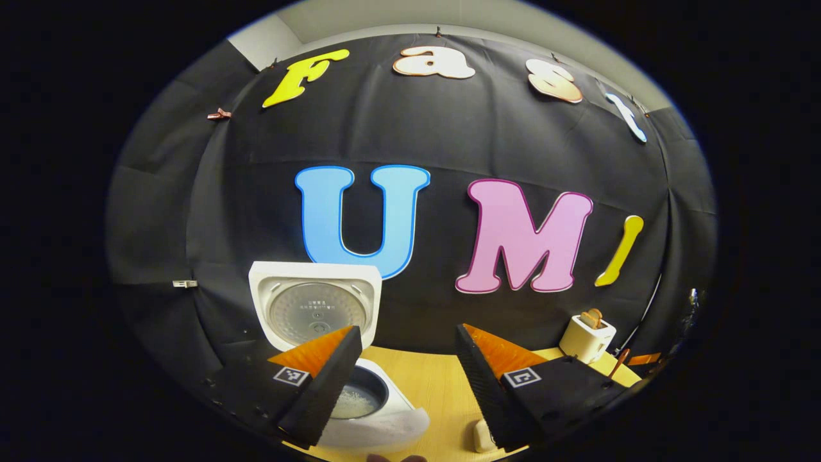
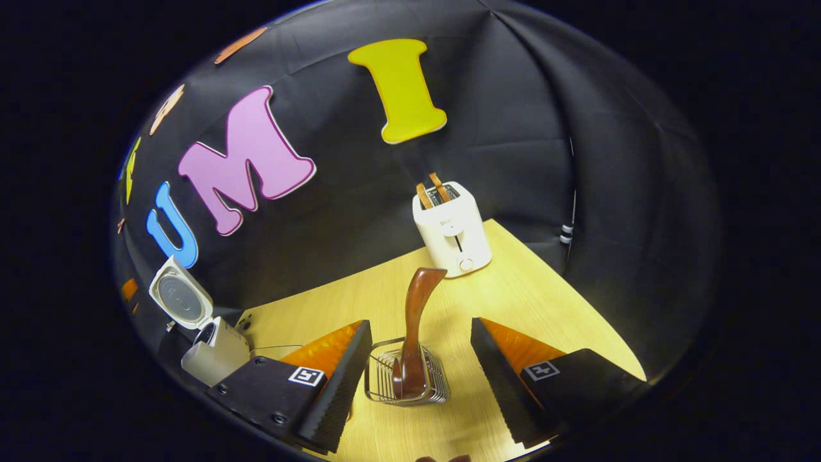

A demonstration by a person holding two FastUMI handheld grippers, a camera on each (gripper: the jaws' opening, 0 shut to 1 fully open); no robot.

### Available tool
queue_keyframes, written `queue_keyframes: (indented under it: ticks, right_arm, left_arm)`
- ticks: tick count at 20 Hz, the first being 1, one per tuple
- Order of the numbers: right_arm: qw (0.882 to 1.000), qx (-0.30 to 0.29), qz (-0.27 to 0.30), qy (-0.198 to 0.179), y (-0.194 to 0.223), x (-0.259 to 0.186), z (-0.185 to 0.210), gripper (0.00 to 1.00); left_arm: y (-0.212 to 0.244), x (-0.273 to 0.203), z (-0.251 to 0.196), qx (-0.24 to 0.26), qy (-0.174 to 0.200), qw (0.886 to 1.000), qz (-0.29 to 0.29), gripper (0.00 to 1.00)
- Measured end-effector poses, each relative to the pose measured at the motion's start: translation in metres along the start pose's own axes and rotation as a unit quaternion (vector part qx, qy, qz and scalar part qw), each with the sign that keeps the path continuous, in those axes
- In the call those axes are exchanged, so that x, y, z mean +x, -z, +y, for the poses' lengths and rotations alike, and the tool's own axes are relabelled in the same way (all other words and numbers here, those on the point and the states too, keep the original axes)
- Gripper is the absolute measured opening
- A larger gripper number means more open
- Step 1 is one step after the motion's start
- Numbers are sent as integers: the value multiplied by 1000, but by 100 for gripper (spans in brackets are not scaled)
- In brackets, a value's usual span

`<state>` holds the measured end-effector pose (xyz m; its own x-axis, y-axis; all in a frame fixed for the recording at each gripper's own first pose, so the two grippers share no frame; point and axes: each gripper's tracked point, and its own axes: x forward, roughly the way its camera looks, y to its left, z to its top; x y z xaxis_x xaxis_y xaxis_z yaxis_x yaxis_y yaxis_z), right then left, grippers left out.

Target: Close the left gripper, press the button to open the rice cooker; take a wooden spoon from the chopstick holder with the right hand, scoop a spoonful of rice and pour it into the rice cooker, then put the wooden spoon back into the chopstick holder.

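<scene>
While its two fingers stand wide apart with nothing between them, the right gripper (image 2: 420,366) hangs just above the chopstick holder (image 2: 406,380) — a small wire basket that sits on the wooden table (image 2: 545,301) in the gap between the fingertips. Neither finger touches the wire. A dark wooden spoon (image 2: 415,321) stands in the holder, bowl down, its curved handle rising up and leaning slightly toward the far side of the table. Beyond it, near the back edge, stands a white toaster (image 2: 453,232) with two slices of toast poking from its slots. Far to the left in the right gripper view, the white rice cooker (image 2: 215,353) stands with its lid (image 2: 181,299) swung up.

Over at the other side, the left gripper (image 1: 407,372) is also spread wide and holds nothing. Its left finger crosses in front of the cooker, which sits close below it; the lid stands upright against the black wall cloth (image 1: 449,141), its round inner plate facing the camera, and the open pot (image 1: 362,398) shows a pale layer at its bottom — whether rice or water I cannot tell. A small pale object (image 1: 481,435) lies on the table just beside the right finger, partly hidden by it. The toaster appears well off to the right in the left gripper view.
</scene>
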<state>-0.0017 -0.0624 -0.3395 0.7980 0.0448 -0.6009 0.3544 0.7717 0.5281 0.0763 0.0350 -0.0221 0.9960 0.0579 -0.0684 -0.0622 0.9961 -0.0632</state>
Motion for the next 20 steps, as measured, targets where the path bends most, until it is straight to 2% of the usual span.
queue_keyframes:
  ticks: [5, 11, 15, 20]
  right_arm:
    - [999, -42, -28, -4, -17, -37, 11, 98]
    - [995, -83, -47, -20, -27, -74, 38, 98]
    - [994, -94, -54, -23, -29, -87, 51, 98]
    - [994, -96, -55, -15, -29, -96, 53, 98]
  left_arm:
    - [-38, 45, 42, 22, -39, 999, -26, 95]
    - [-82, 104, 100, 19, -89, 994, -53, 95]
    - [-83, 143, 126, 16, -107, 993, -42, 95]
    - [-58, 189, 156, 26, -131, 991, -2, 95]
